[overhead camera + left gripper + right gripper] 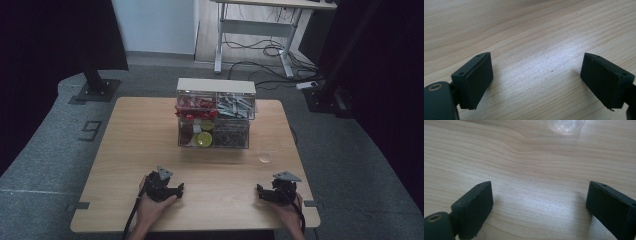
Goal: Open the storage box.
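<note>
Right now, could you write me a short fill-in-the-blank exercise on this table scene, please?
1. Both the left gripper and the right gripper have their jaws ____.
2. The clear organizer stands at the ____ edge of the table, seen from the person.
3. The small clear lid lies nearer the ____ gripper.

Missing words: open; far; right

1. Your left gripper is black, topped by a grey three-cornered plate, with a dark cable behind the jaws.
2. Your right gripper matches it.
3. Each jaw block carries small screw holes.
</note>
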Demonstrator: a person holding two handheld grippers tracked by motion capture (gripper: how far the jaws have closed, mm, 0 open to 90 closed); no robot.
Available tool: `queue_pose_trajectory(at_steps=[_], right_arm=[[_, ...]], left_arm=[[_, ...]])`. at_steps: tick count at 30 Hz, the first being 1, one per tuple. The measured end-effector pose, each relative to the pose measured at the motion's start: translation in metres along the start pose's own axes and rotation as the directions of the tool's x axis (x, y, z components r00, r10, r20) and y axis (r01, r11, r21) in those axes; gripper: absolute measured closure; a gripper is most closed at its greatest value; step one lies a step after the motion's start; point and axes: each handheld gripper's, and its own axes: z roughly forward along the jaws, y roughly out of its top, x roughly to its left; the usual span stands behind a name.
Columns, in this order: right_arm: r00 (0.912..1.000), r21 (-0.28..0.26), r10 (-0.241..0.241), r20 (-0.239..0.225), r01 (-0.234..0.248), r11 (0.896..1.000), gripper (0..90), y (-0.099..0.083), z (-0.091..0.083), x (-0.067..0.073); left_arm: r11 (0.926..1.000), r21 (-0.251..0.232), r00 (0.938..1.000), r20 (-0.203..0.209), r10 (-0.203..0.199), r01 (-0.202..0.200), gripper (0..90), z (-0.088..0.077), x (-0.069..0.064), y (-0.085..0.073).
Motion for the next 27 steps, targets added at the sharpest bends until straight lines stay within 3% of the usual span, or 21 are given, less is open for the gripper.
queue_pose_trajectory(at_steps=[3,6,14,17,21,24,27], right_arm=[[1.0000,-0.001,-0.006,-0.007,0.006,1.000,8.5,0.001,0.001,0.000],[0.9998,-0.008,-0.014,-0.016,0.014,1.000,11.3,0.000,0.000,0.001],[0.9991,-0.013,-0.030,-0.032,0.029,0.999,13.1,-0.001,-0.001,0.001],[0.9989,-0.013,-0.032,-0.034,0.032,0.999,13.2,-0.001,-0.001,0.000],[0.9985,-0.013,-0.038,-0.039,0.038,0.999,13.4,-0.001,-0.002,0.000],[0.9985,-0.014,-0.039,-0.038,0.038,0.999,13.9,-0.002,-0.003,0.000],[0.9985,-0.014,-0.038,-0.038,0.038,0.999,14.0,-0.003,-0.004,0.000]], left_arm=[[1.0000,-0.006,1.0000,-0.004,-0.008,0.008,12.8,-0.001,0.002,-0.001],[0.9990,-0.017,0.9991,-0.003,-0.042,0.042,14.7,-0.004,0.005,-0.003],[0.9980,-0.027,0.9983,-0.009,-0.058,0.058,16.4,-0.005,0.000,-0.005],[0.9975,-0.029,0.9975,-0.025,-0.065,0.065,23.3,-0.006,0.000,-0.005],[0.9953,-0.039,0.9961,-0.001,-0.088,0.088,27.7,-0.010,0.004,-0.004],[0.9892,-0.062,0.9911,0.017,-0.132,0.133,38.3,-0.016,0.008,-0.008],[0.9885,-0.066,0.9907,0.023,-0.134,0.136,49.4,-0.017,0.010,-0.009]])
